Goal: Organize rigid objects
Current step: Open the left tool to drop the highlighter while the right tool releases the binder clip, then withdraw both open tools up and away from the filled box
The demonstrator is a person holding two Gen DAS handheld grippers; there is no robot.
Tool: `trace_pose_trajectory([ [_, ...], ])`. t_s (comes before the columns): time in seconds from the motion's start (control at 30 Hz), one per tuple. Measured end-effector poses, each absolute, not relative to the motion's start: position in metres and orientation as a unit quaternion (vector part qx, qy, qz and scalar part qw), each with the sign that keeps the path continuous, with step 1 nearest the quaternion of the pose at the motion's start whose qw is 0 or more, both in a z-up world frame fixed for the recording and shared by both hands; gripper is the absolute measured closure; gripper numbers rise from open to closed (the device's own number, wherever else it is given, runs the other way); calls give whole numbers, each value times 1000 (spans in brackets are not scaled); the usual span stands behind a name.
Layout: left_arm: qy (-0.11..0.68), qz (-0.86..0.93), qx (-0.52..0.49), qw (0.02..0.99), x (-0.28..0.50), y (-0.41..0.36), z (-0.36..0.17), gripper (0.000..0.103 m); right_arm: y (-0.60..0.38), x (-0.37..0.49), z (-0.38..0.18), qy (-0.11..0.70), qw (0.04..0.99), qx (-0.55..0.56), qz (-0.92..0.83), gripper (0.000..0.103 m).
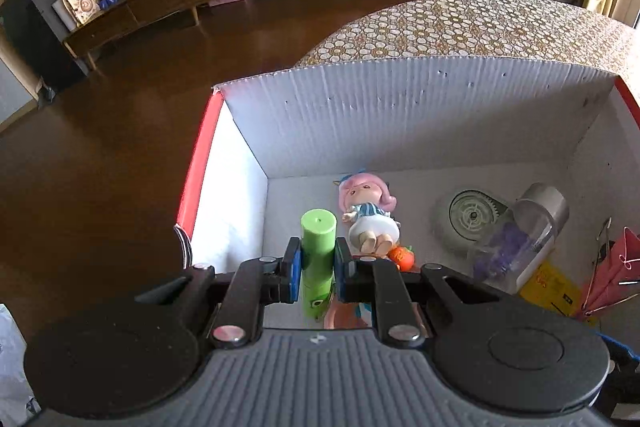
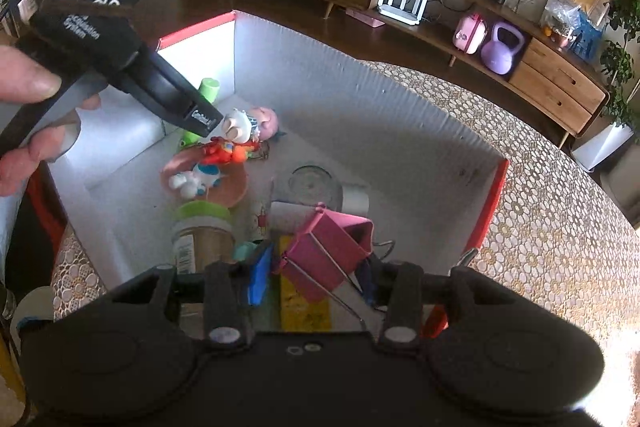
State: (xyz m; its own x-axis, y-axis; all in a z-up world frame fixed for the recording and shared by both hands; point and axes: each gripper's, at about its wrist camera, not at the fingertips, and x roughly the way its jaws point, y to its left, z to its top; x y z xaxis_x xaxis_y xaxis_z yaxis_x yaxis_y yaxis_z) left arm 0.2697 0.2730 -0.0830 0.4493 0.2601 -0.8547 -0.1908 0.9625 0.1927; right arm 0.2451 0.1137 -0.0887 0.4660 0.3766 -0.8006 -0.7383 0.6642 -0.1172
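My left gripper is shut on a green cylinder, held upright inside a white box with red edges, near its left wall. The cylinder also shows in the right wrist view. My right gripper has a pink binder clip between its jaws over the box's near end; the left pad seems apart from the clip. The left gripper's body reaches into the box from the left in the right wrist view.
In the box lie a pink-haired doll, an orange toy, a clear bottle, a round grey disc, a yellow packet, a green-lidded jar and a pink dish. The box stands on a patterned table.
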Motion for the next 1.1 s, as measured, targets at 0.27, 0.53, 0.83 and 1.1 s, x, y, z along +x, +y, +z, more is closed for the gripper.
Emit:
trace_pose_trajectory([
  [0.27, 525, 135, 38, 839, 270, 271, -87, 87, 108, 243, -85, 397, 825, -217, 338, 50],
  [0.53, 502, 139, 5, 854, 253, 274, -74, 87, 93, 237, -68, 385, 836, -188, 342, 39],
  [0.83, 462, 128, -2, 878, 227, 254, -49, 87, 73, 227, -44, 370, 849, -148, 347, 34],
  [1.1, 417, 124, -16, 900, 195, 242, -24, 87, 50, 213, -23, 358, 856, -110, 358, 28],
])
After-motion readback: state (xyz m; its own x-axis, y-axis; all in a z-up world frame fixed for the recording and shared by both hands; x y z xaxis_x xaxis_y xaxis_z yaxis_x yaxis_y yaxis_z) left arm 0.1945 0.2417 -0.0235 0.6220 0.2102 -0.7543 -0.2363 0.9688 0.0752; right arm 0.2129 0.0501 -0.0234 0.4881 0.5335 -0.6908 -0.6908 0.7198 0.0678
